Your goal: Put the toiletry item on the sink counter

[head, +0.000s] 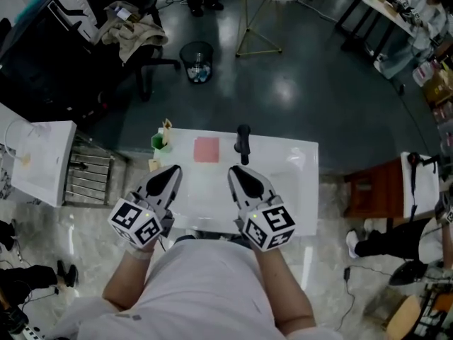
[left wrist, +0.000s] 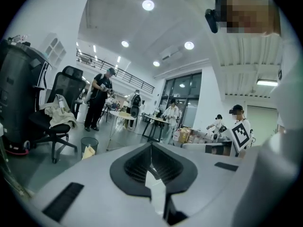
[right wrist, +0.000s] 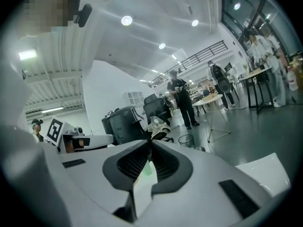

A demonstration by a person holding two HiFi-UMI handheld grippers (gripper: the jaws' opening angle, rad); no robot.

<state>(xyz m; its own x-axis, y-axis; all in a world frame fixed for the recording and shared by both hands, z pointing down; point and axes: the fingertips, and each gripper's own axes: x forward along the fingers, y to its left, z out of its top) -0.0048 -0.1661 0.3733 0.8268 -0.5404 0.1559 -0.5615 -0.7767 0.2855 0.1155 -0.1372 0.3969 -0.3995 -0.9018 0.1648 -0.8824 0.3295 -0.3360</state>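
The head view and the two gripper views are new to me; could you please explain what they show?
The head view comes from a camera on a person's head, looking down. In each hand the person holds a tool with two jaws: the left gripper and the right gripper. The other two pictures come from cameras riding on those tools, looking along their jaws into the room. Under the tools is a white sink counter with a black faucet, a pink square item and a green cup. Both pairs of jaws are closed and hold nothing.
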